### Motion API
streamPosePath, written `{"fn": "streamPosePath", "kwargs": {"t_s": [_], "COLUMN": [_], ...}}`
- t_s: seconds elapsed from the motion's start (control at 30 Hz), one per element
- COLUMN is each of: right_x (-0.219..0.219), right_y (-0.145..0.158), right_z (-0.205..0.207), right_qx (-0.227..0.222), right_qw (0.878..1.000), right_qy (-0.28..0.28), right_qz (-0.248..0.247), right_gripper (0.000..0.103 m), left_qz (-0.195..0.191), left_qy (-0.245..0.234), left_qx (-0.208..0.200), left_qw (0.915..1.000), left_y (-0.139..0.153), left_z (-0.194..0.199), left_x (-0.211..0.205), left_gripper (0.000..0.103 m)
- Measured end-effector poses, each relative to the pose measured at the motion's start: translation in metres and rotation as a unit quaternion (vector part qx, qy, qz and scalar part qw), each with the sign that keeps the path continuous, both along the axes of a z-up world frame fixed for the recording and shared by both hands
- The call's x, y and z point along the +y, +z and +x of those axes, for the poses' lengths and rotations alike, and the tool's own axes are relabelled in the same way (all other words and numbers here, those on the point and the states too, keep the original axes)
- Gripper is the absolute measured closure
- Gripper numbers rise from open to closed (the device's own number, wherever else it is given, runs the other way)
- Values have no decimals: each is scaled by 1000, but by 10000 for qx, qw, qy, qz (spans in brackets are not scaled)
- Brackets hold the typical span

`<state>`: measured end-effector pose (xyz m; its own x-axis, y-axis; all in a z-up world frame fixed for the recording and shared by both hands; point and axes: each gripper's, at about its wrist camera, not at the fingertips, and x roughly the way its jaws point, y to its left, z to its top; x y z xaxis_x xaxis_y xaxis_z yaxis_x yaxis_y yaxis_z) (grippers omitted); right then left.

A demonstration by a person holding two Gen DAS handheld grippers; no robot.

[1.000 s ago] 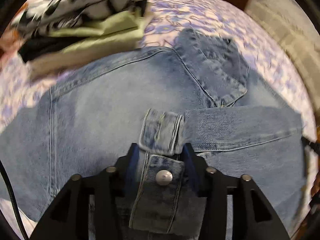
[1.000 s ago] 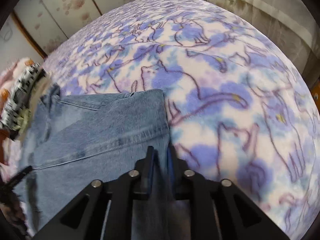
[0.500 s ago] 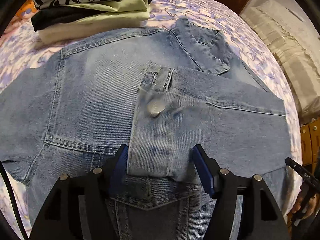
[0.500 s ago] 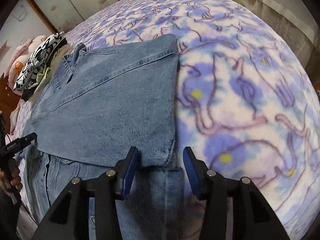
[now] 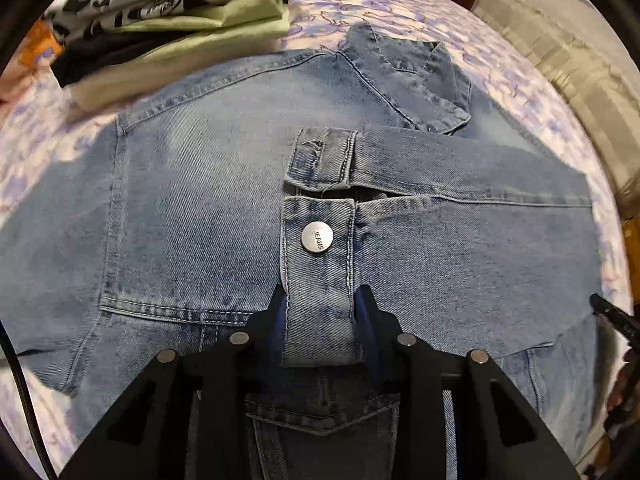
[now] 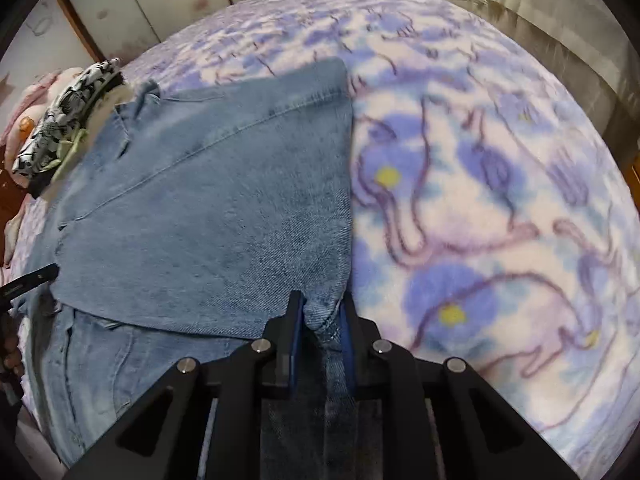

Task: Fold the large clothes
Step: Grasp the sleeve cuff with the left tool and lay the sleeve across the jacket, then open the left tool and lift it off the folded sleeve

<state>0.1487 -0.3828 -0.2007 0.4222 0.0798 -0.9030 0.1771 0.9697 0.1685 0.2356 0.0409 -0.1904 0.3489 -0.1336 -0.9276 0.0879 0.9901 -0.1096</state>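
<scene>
A light-blue denim jacket lies back up on the bed, both sleeves folded across it. My left gripper points down at the nearer sleeve cuff with the metal button. Its jaws are closing and the blue pads touch the cuff's two edges. The other cuff lies just beyond, and the collar at the far side. In the right wrist view my right gripper is closing too, with a pinched fold at the jacket's right edge between its pads.
A stack of folded clothes sits beyond the jacket on the left, also seen as a stack of folded clothes. The purple cat-print blanket covers the bed right of the jacket. A beige curtain hangs past the bed's edge.
Half a second ago both grippers stood wide over the laid-down denim. Both jaws have since narrowed onto it, left on the buttoned cuff and right on the edge fold. The jacket lies still.
</scene>
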Motion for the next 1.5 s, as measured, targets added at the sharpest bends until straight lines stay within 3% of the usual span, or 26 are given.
{"fn": "streamPosePath", "kwargs": {"t_s": [0.13, 0.23, 0.27, 0.3, 0.33, 0.4, 0.53, 0.7, 0.83, 0.97, 1.07, 1.17, 1.37, 1.5], "right_x": [6, 35, 43, 57, 69, 92, 140, 187, 179, 135, 93, 59, 72, 75], "right_y": [18, 47, 53, 60, 65, 69, 58, 39, 27, 14, 10, 12, 10, 8], "right_z": [-1, -10, -12, -13, -13, -8, 6, 14, 16, 16, 11, 4, 7, 8], "right_qx": [20, -401, -504, -653, -757, -821, -727, -662, -475, -202, -31, -107, -29, -8], "right_qw": [9991, 9875, 9841, 9806, 9808, 9852, 9895, 9846, 9867, 9915, 9888, 9964, 9918, 9908], "right_qy": [-349, -356, -307, -202, -46, 296, 895, 1370, 1246, 691, 100, -63, -61, -190], "right_qz": [-228, -1480, -1674, -1837, -1796, -1476, -871, -862, -927, -1086, -1489, -844, -1277, -1337], "right_gripper": [79, 76, 74, 70, 70, 70, 70, 70, 70, 70, 71, 78, 77, 76], "left_qz": [477, 576, 631, 693, 719, 638, 192, 56, 142, 146, 85, 97, 145, 77], "left_qy": [72, 137, 152, 168, 116, -59, -96, -65, -143, -179, -174, -184, -147, -223], "left_qx": [-156, -572, -734, -900, -1088, -1096, -751, -339, -348, -321, -285, -271, -218, -166], "left_qw": [9987, 9966, 9952, 9934, 9914, 9919, 9969, 9994, 9992, 9992, 9994, 9994, 9996, 9996], "left_y": [16, 36, 41, 46, 52, 53, 43, 16, 5, 3, 2, 2, 1, 0], "left_z": [-8, -20, -24, -28, -33, -36, -35, -37, -44, -43, -43, -43, -40, -38], "left_x": [-12, -21, -25, -29, -38, -51, -67, -78, -79, -80, -78, -78, -81, -81], "left_gripper": [67, 41, 32, 32, 31, 31, 31, 31, 31, 31, 31, 31, 30, 23]}}
